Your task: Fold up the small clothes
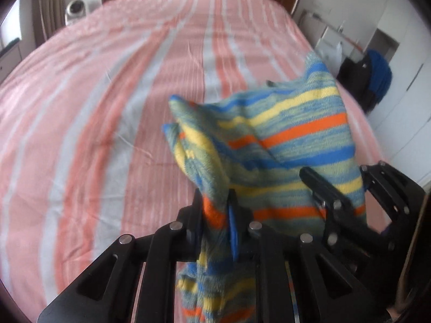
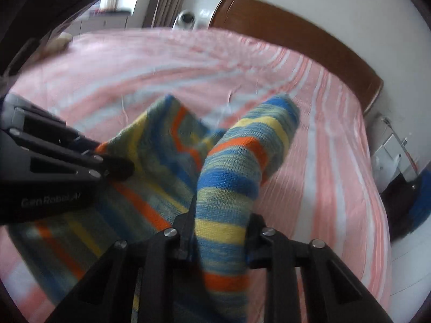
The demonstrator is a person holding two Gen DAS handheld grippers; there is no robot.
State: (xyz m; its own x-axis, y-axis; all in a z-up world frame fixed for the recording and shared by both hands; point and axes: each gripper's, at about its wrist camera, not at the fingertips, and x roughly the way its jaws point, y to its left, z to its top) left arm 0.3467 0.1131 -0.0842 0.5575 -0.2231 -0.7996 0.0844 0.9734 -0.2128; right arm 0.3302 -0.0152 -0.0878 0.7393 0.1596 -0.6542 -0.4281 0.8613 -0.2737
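A small knitted garment (image 1: 285, 140) with blue, yellow, green and orange stripes hangs in the air above the bed. My left gripper (image 1: 215, 210) is shut on one bunched part of it. My right gripper (image 2: 221, 223) is shut on another part, which stands up between its jaws as a striped tube (image 2: 242, 161). In the left wrist view the right gripper (image 1: 347, 196) shows at the right, clamped on the cloth. In the right wrist view the left gripper (image 2: 107, 165) shows at the left, pinching the cloth's edge. The two grippers are close together.
The bed (image 1: 107, 94) has a pink and white striped sheet and a brown wooden headboard (image 2: 296, 29). A white fan (image 1: 75, 9) stands by the curtain. A dark bag with blue cloth (image 1: 377, 78) and white furniture stand right of the bed.
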